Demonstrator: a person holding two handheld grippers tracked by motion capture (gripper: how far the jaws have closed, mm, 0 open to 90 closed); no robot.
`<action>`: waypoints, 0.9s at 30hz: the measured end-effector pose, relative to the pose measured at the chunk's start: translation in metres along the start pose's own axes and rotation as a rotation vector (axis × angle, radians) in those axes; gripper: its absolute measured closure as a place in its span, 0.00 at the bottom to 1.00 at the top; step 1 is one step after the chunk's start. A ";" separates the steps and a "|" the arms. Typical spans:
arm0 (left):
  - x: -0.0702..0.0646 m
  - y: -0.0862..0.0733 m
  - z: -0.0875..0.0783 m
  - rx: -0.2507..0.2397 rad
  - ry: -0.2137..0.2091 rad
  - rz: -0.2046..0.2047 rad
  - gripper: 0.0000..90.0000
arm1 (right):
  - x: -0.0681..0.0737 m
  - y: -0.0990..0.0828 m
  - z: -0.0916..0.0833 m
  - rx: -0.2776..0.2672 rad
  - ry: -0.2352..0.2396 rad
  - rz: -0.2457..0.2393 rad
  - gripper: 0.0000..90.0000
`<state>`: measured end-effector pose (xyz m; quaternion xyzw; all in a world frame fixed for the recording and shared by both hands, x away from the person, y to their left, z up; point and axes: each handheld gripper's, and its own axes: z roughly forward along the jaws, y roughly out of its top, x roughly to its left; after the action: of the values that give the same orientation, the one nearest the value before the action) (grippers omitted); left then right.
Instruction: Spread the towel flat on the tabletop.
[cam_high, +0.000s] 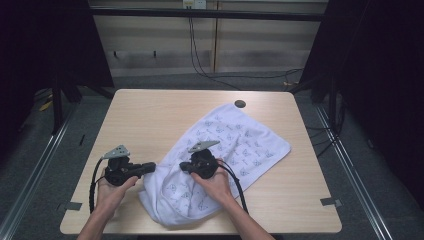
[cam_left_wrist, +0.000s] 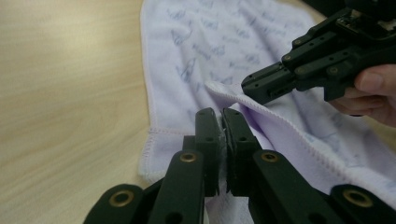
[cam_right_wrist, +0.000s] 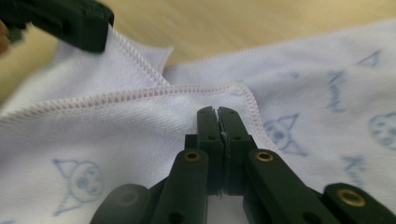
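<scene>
Through the left gripper view I see my left gripper with its jaws pressed together on the stitched hem of a white towel printed with faint blue figures. The right gripper pinches a raised fold of it just beyond, a hand behind it. The towel lies on a wooden table.

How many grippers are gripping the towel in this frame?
2. The left gripper is shut on the towel at its near-left edge; the right gripper is shut on a stitched hem fold just beside it, toward the table's middle.
</scene>
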<state>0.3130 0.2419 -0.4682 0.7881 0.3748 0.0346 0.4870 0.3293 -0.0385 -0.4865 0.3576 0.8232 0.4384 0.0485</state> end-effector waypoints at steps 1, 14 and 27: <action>-0.003 0.005 -0.005 -0.044 -0.007 0.008 0.95 | -0.002 0.003 -0.008 -0.026 0.008 -0.001 0.99; -0.044 0.035 -0.051 -0.269 -0.048 0.114 0.95 | -0.030 0.019 -0.159 -0.315 -0.119 -0.031 1.00; -0.122 0.054 -0.037 -0.191 -0.169 0.299 0.94 | -0.029 0.010 -0.236 -0.466 -0.149 -0.087 1.00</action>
<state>0.2400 0.1804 -0.3679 0.7852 0.2066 0.0758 0.5788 0.2639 -0.2152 -0.3414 0.3322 0.7085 0.5866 0.2089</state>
